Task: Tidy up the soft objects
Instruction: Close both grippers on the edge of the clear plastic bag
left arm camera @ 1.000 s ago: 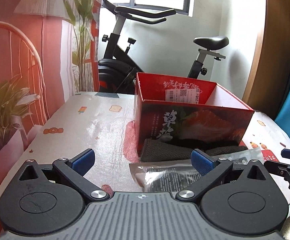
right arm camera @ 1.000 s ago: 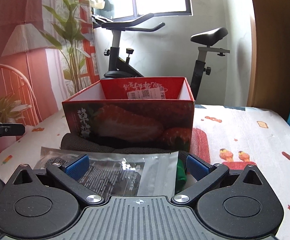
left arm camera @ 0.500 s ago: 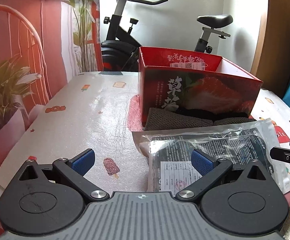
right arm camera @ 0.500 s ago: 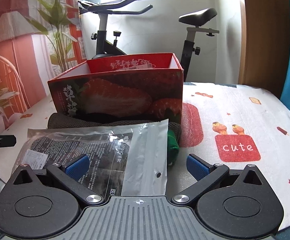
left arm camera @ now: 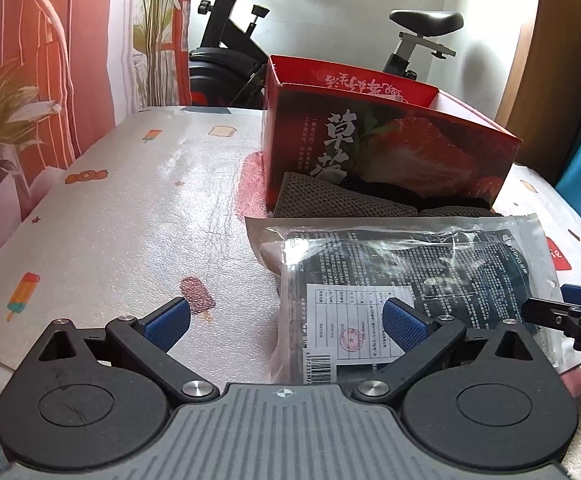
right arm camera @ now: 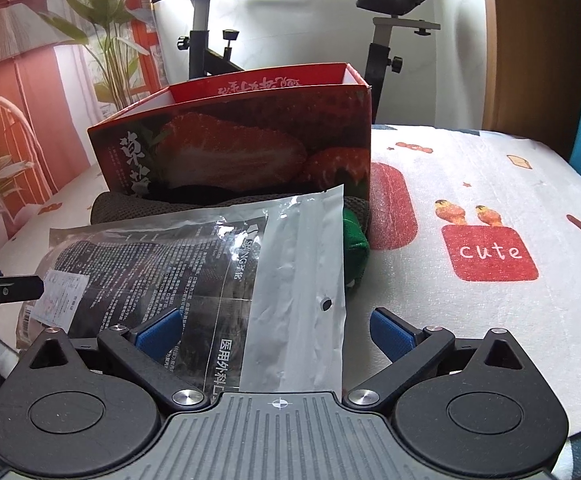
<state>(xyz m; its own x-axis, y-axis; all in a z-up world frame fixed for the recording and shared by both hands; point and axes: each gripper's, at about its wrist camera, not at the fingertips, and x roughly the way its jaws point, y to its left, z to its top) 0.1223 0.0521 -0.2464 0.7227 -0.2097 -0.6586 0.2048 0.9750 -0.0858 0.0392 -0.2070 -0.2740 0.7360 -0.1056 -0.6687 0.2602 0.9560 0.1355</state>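
A clear plastic bag of dark masks (left arm camera: 410, 272) (right arm camera: 194, 264) lies flat on the table in front of the red strawberry box (left arm camera: 386, 148) (right arm camera: 242, 148). Grey and black folded cloths (left arm camera: 342, 200) (right arm camera: 130, 206) sit between bag and box, and a green soft item (right arm camera: 354, 236) peeks out at the bag's right edge. My left gripper (left arm camera: 286, 324) is open over the bag's left end. My right gripper (right arm camera: 276, 330) is open over the bag's near right corner. Each gripper's tip shows at the side of the other's view.
The table (left arm camera: 122, 208) wears a white cloth with small cartoon prints and a red "cute" patch (right arm camera: 490, 254). Behind stand an exercise bike (left arm camera: 250, 52), a plant (right arm camera: 106, 32) and a red-and-white curtain. A blue drape hangs at the right edge.
Both grippers have tilted downward and pulled back toward the table's near edge, so more of the bag shows. The bag and box have not moved. Both stay open.
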